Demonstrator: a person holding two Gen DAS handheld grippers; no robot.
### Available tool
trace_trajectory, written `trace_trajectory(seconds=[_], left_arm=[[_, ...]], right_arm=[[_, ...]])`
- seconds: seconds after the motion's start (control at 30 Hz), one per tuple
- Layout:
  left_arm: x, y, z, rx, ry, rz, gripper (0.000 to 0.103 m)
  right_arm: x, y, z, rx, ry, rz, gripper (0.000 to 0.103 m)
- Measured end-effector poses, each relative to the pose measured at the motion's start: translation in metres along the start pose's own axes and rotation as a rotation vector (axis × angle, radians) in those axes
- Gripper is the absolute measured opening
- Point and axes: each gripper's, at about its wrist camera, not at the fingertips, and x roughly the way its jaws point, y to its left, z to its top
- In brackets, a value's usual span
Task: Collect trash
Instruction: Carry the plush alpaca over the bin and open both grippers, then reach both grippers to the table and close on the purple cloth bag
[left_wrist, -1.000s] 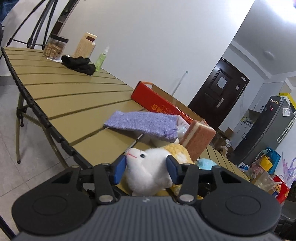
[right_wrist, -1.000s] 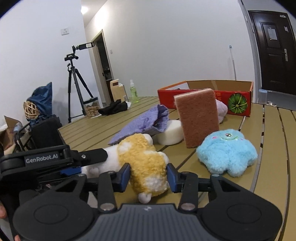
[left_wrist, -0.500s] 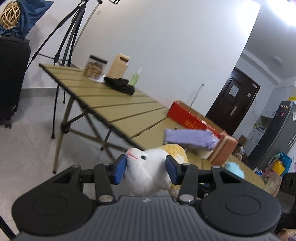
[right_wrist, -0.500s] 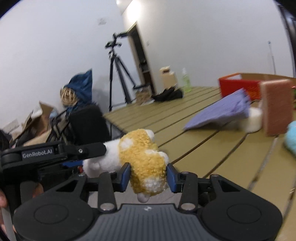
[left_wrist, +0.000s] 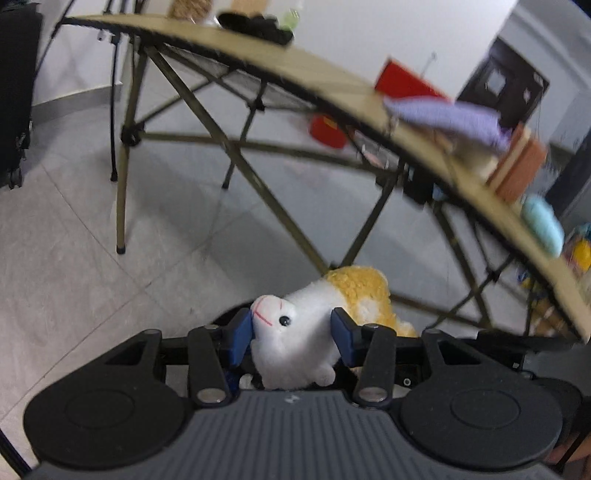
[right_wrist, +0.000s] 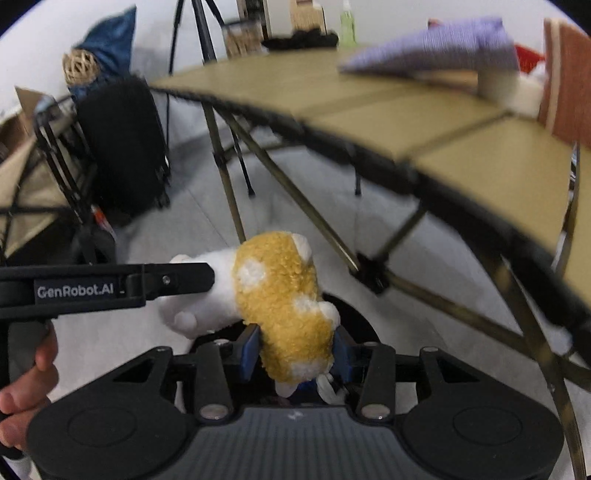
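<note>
The left gripper clamps the plush toy's white head; the right gripper, jaws just eased wider, grasps its yellow body, the table edge above both.

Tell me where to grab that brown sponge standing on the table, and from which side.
Grip the sponge near its top edge, pads on its two broad faces, coming from above. It seems to stand on edge on the table, thin side up, and the purple cloth crowds it on one side.
</note>
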Motion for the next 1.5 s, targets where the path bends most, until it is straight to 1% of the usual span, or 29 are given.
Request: trace_trajectory(seconds=[0.03,0.07,0.13,0.17,0.23,0.27,0.33,0.4,0.53,0.67,0.73,0.83,0.9,0.97,1.03,1.07,1.13,1.2,1.23,1.27,1.33,1.4,1.43,1.5], left_arm=[[0.008,-0.001,-0.005,0.020,0.023,0.015,0.051],[0.016,-0.005,-0.008,0.062,0.055,0.043,0.053],[0.026,-0.010,-0.018,0.147,0.089,0.089,0.053],[0.032,-0.013,-0.023,0.195,0.114,0.112,0.053],[0.039,-0.015,-0.032,0.239,0.153,0.143,0.056],[0.041,-0.014,-0.035,0.246,0.163,0.150,0.056],[0.044,-0.013,-0.039,0.268,0.194,0.167,0.062],[0.047,-0.013,-0.041,0.275,0.206,0.181,0.066],[0.045,-0.014,-0.042,0.293,0.222,0.195,0.069],[0.036,-0.016,-0.041,0.302,0.228,0.211,0.071],[0.032,-0.017,-0.040,0.306,0.226,0.215,0.074],[0.022,-0.018,-0.039,0.316,0.220,0.231,0.075],[0.011,-0.021,-0.035,0.320,0.230,0.255,0.075],[-0.009,-0.028,-0.027,0.325,0.205,0.249,0.075],[-0.036,-0.037,-0.019,0.348,0.150,0.189,0.075],[-0.051,-0.042,-0.015,0.361,0.106,0.164,0.076],[-0.076,-0.047,-0.009,0.360,0.022,0.097,0.082],[-0.088,-0.051,-0.004,0.362,-0.001,0.011,0.082],[-0.093,-0.053,-0.002,0.358,-0.020,-0.032,0.083],[-0.098,-0.058,0.001,0.351,-0.059,-0.055,0.083],[-0.103,-0.070,0.005,0.348,-0.141,-0.065,0.084],[-0.102,-0.086,0.015,0.337,-0.219,-0.072,0.084],[-0.099,-0.093,0.022,0.327,-0.245,-0.075,0.084],[-0.091,-0.105,0.042,0.278,-0.300,-0.062,0.084]], right_arm=[[0.008,0.001,-0.003,-0.022,0.037,-0.008,0.047],[0.014,0.002,-0.004,-0.042,0.063,-0.014,0.047],[0.021,0.007,-0.011,-0.086,0.093,-0.009,0.046],[0.024,0.008,-0.009,-0.107,0.107,-0.005,0.048],[0.028,0.014,-0.011,-0.146,0.133,-0.011,0.050],[0.030,0.016,-0.012,-0.161,0.146,-0.019,0.050],[0.033,0.018,-0.014,-0.171,0.167,-0.018,0.051],[0.036,0.017,-0.015,-0.172,0.193,-0.014,0.054],[0.038,0.016,-0.016,-0.178,0.217,-0.033,0.056],[0.029,0.020,-0.016,-0.187,0.208,-0.035,0.060],[0.026,0.021,-0.015,-0.194,0.200,-0.033,0.061],[0.017,0.022,-0.014,-0.196,0.176,-0.040,0.061],[0.000,0.024,-0.014,-0.191,0.128,-0.042,0.061],[-0.026,0.029,-0.011,-0.193,0.048,-0.023,0.061],[-0.057,0.031,-0.009,-0.197,-0.050,0.008,0.060],[-0.072,0.030,-0.008,-0.193,-0.099,0.018,0.060],[-0.101,0.025,-0.007,-0.175,-0.182,0.052,0.060],[-0.127,0.015,-0.004,-0.141,-0.269,0.073,0.060],[-0.140,0.008,-0.002,-0.118,-0.312,0.072,0.060],[-0.151,0.000,-0.001,-0.095,-0.353,0.059,0.060],[-0.169,-0.018,0.003,-0.042,-0.448,0.008,0.060],[-0.179,-0.038,0.007,0.038,-0.520,-0.050,0.060],[-0.181,-0.049,0.011,0.086,-0.540,-0.066,0.061],[-0.179,-0.070,0.022,0.172,-0.583,-0.060,0.061]])
